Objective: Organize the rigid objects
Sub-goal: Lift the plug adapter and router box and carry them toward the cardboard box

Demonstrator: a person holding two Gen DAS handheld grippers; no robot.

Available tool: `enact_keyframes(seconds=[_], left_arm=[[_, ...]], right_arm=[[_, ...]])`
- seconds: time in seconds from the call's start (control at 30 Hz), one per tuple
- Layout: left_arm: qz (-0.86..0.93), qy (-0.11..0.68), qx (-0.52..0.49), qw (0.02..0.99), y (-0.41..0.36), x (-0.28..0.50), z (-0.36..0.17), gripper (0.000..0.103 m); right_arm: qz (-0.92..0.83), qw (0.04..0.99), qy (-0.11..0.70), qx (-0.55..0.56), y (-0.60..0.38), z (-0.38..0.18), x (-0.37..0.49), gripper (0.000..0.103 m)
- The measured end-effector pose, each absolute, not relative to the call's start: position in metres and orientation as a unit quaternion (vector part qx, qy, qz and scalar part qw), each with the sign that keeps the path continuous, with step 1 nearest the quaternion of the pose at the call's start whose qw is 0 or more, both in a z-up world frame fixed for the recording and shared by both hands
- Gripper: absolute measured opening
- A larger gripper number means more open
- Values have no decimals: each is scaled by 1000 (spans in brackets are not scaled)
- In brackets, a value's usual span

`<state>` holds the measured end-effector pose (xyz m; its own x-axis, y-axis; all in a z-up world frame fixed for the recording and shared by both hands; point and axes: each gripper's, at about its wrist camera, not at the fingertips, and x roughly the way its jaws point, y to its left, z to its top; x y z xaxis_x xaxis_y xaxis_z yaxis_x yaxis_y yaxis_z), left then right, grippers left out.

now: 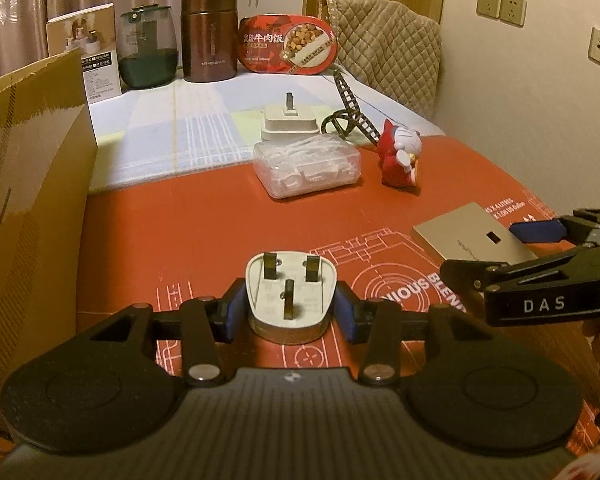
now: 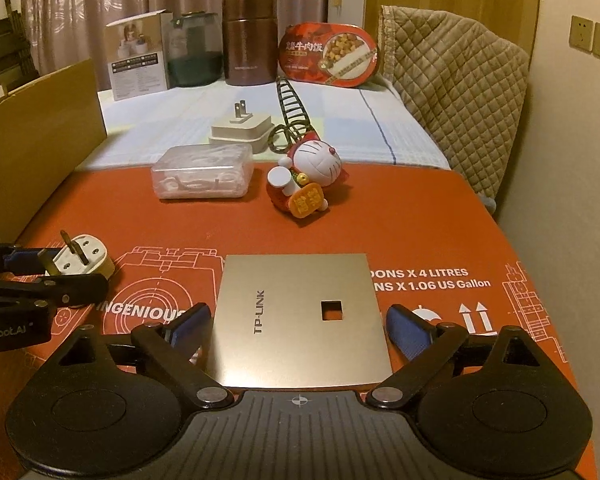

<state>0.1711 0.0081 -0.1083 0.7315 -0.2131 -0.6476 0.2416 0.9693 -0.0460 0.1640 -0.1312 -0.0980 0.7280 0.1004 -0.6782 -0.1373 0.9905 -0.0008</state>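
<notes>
While our left gripper (image 1: 288, 306) pinches the white plug (image 1: 287, 294) on the red mat (image 1: 180, 220), our right gripper (image 2: 298, 322) gapes around the TP-Link plate (image 2: 296, 316), untouched; closing off-centre may skid that thin plate.

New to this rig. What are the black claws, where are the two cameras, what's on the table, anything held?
No robot arm here: a person holds a two-finger gripper in each hand, each with a fisheye camera looking along its fingers. The left view shows the left gripper shut on a white three-pin plug. The right view shows the right gripper open around a flat TP-LINK panel, pads not touching. Farther back on the red printed mat lie a clear plastic box, a cat figurine and a white charger.
</notes>
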Motion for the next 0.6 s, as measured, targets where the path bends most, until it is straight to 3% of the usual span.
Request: enact_keyframes(seconds=[0.6], left_arm=[[-119, 328, 31, 937, 4, 169, -98, 40]], right_arm=[[47, 936, 349, -23, -131, -77, 165, 84]])
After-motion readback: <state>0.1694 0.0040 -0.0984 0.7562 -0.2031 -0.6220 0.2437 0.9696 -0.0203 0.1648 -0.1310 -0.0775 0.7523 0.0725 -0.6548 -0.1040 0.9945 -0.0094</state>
